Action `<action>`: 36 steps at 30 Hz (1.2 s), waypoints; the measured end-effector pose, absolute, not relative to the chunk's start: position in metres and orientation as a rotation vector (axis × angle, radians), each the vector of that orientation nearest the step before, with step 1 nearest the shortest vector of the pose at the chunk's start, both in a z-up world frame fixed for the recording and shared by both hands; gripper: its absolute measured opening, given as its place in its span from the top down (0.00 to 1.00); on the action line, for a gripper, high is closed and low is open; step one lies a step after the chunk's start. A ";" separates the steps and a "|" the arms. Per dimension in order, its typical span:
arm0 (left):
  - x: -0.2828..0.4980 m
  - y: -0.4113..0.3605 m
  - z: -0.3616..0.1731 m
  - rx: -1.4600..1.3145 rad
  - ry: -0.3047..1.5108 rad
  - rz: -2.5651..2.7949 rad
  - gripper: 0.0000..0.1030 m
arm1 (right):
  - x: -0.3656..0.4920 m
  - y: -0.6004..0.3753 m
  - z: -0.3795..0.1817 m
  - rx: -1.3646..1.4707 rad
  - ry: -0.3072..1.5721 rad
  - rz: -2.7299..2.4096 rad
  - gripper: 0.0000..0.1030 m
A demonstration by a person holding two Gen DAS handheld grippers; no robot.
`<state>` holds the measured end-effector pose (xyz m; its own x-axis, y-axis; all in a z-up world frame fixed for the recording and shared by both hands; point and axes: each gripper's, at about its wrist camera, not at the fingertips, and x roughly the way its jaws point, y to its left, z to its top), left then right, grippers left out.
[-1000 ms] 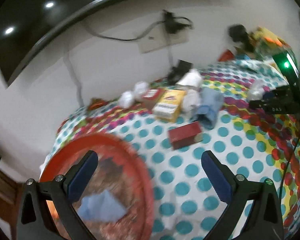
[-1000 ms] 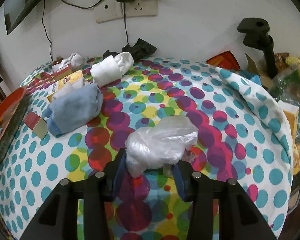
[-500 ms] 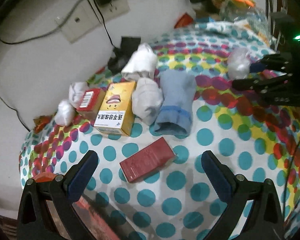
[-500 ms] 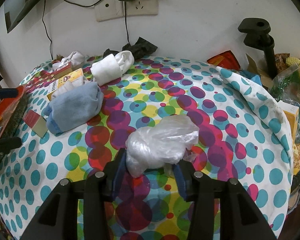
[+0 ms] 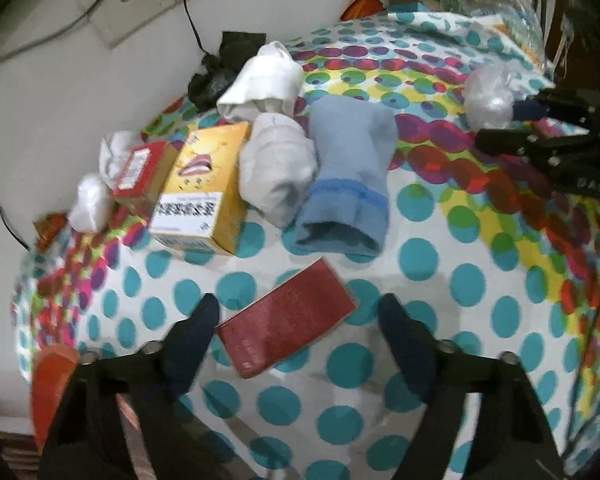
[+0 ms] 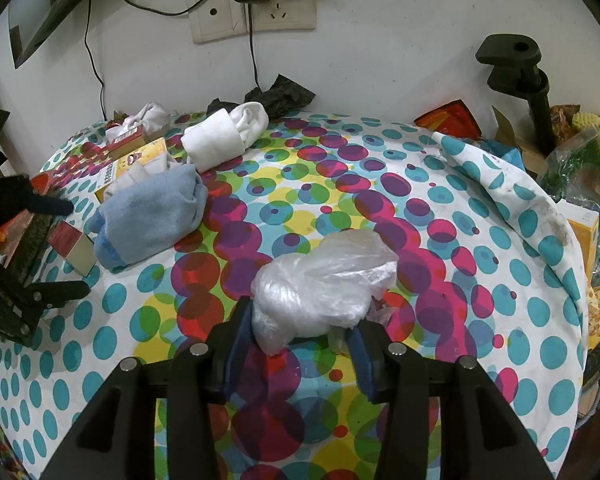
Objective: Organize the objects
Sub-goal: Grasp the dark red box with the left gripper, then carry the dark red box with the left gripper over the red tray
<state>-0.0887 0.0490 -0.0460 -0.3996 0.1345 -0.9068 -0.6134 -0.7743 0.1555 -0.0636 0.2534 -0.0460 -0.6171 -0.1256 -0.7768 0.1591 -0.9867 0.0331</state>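
So my left tongs [image 5: 298, 322] just swung off the red tray and now sit spread wide around the dark red box [image 5: 286, 330] on the dotted surface [image 5: 420, 360], looks like next pickup, while my right tongs [image 6: 300, 330] stay clenched on the plastic bag [image 6: 324, 280].

A home room: white wall sockets [image 6: 256, 20] above a bench under a polka-dot cloth [image 6: 420, 208], strewn with rolled socks [image 5: 342, 176].
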 end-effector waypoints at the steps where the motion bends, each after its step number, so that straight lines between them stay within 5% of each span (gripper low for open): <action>1: -0.088 0.048 -0.046 -1.371 0.629 2.193 0.38 | -0.064 0.253 -0.046 1.288 0.058 -2.690 0.55; 36: -0.030 0.031 -0.027 -1.383 0.288 2.479 0.38 | -0.065 0.252 -0.046 1.290 0.070 -2.693 0.54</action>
<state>-0.0300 0.0307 -0.0268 -0.4984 0.1512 -0.8537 -0.3427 -0.9388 0.0338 -0.0649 0.2518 -0.0462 -0.6172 -0.1192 -0.7777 0.1592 -0.9869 0.0249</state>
